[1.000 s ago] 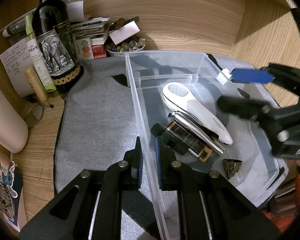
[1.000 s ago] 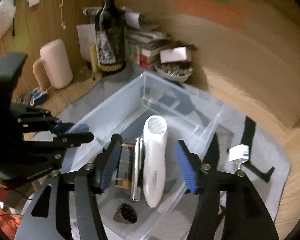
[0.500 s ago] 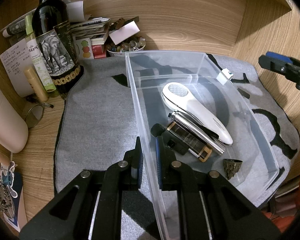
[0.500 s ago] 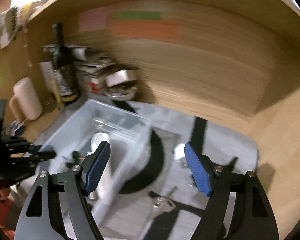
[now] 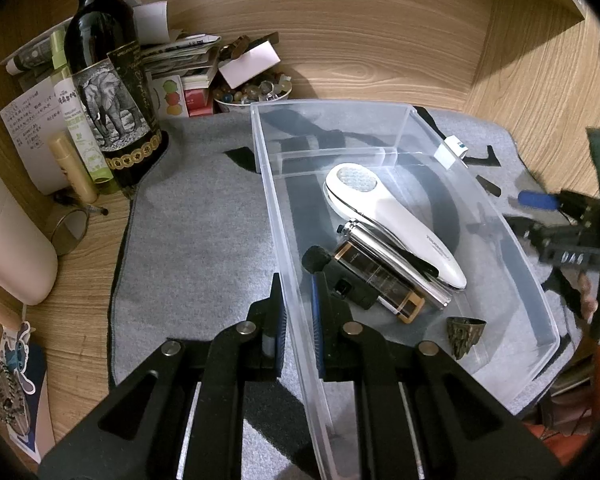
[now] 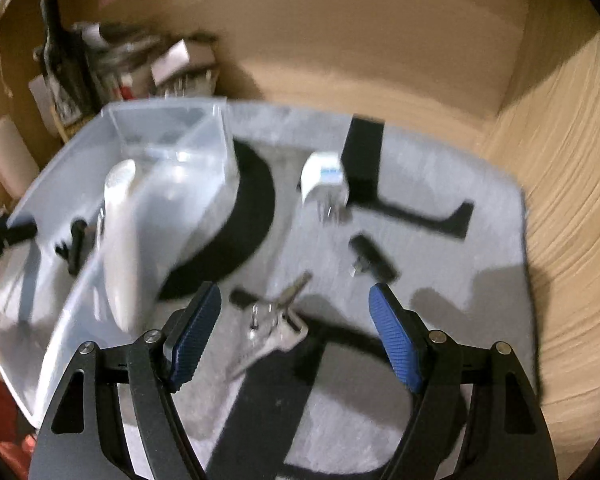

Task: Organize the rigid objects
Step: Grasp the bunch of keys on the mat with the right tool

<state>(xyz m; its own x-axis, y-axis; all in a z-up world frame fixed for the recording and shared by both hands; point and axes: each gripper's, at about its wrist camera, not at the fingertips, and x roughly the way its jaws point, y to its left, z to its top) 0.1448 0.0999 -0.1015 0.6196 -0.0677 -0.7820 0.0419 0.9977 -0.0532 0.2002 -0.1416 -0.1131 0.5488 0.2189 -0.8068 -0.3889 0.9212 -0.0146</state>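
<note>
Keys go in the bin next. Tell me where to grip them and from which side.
Grip the keys at the bunched heads near the ring, from above with the open right tongs. They lie flat on the mat, blades splayed.

Two close wrist views, shared bin [image 5: 284,216]

Desk: a wooden desk [image 5: 80,264] with wooden walls.
Mat: a gray mat [image 5: 196,224] with black shapes lies flat on the desk.
Bin: a clear bin [image 5: 400,110] sits on the mat, straight ahead of the left tool.
Keys: a bunch of keys [image 6: 274,322] lies on the mat, just ahead of the right tool.
Plug: a white plug [image 6: 323,180] rests on the mat, farther ahead.
Stick: a small black stick [image 6: 372,260] lies on the mat between them.
Bottle: a dark bottle [image 5: 108,92] stands far left.
</note>
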